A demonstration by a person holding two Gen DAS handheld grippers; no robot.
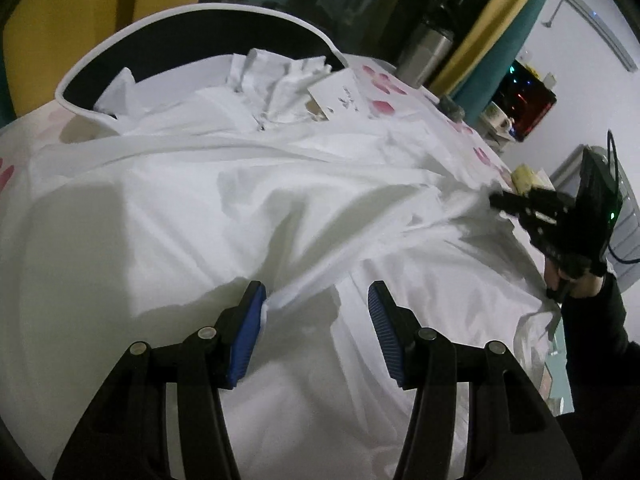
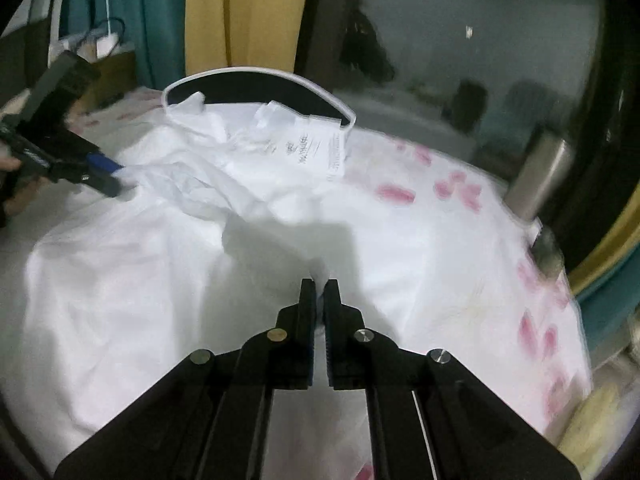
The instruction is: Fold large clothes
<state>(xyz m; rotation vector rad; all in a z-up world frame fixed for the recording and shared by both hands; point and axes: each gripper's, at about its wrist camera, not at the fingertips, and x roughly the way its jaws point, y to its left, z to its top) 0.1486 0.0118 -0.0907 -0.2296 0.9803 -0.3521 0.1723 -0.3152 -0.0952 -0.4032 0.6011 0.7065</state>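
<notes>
Behind the surface (image 2: 460, 216), with its pink-printed cover, stand yellow and teal curtains and a dark window. Spread across that cover lies the white garment (image 1: 200, 208), crumpled toward the dark chair back (image 1: 192, 36), its care labels (image 2: 316, 146) face up. On the garment's left side, the left gripper (image 1: 316, 308) has its fingers apart, a ridge of cloth brushing one blue pad but not pinched. On its right side, the right gripper (image 2: 319, 288) has its fingers together on a pinch of fabric. I'd say the left should clamp its edge first, then both draw the cloth taut and level.
</notes>
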